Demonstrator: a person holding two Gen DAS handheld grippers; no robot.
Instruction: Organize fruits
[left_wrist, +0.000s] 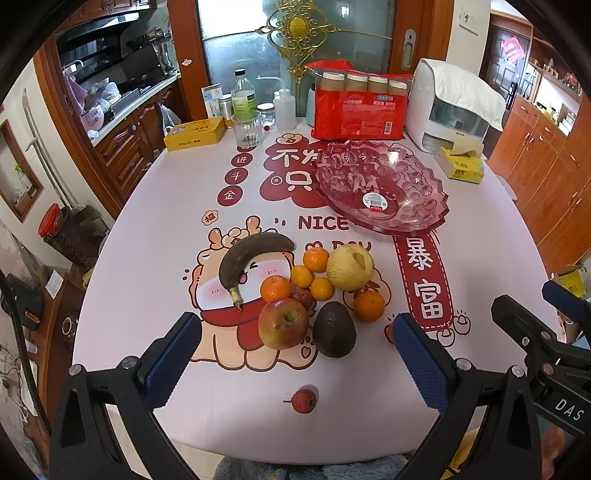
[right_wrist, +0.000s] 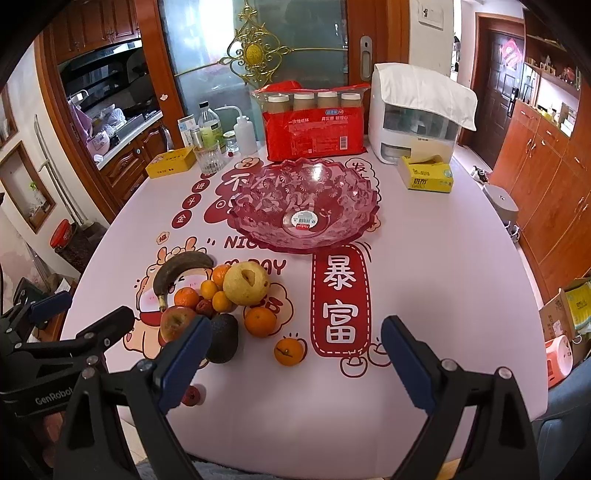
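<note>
Hovering wide open and empty above the tabletop (left_wrist: 155, 221), the left gripper (left_wrist: 295, 354) frames a firm, smooth apple (left_wrist: 283, 323) and softer avocado (left_wrist: 334, 329) just beyond its fingers, well short of the brittle pink bowl (left_wrist: 380, 192), while the right gripper (right_wrist: 295, 358) gapes beside them.

Fruit cluster (left_wrist: 306, 291) tightly packed, bare tablecloth (right_wrist: 424, 266) right; pink bowl (right_wrist: 303, 206) beyond

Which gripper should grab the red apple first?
Left, probably. The red apple sits centred ahead of the open left gripper; the right gripper views it far left, behind its finger.
</note>
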